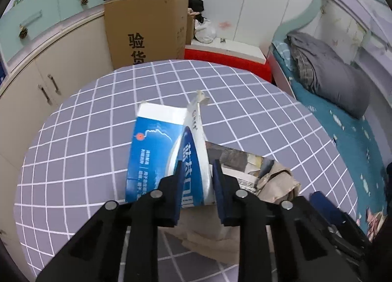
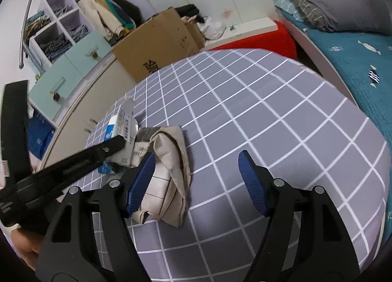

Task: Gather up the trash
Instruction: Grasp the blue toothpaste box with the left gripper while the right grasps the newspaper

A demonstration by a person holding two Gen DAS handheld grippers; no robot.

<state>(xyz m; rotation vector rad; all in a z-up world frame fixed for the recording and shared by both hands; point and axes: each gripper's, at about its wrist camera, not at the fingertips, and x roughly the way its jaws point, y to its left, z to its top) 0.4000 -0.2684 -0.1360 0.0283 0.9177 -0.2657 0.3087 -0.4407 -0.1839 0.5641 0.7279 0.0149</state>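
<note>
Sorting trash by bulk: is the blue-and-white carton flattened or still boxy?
Crushed. The blue-and-white carton has buckled panels and a torn end flap, pinched in the left gripper.

Crumpled paper [image 2: 169, 171] crowds the left; checked tabletop [image 2: 281, 115] rightward lies open.

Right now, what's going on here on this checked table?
A person is clearing trash with a handheld claw in each hand. The left claw is shut on a flattened blue and white carton, gripping its edge above the grey checked tablecloth. The right claw is open, its left finger against a crumpled beige paper wad that lies on the cloth next to the carton. The paper is not gripped yet.
</note>
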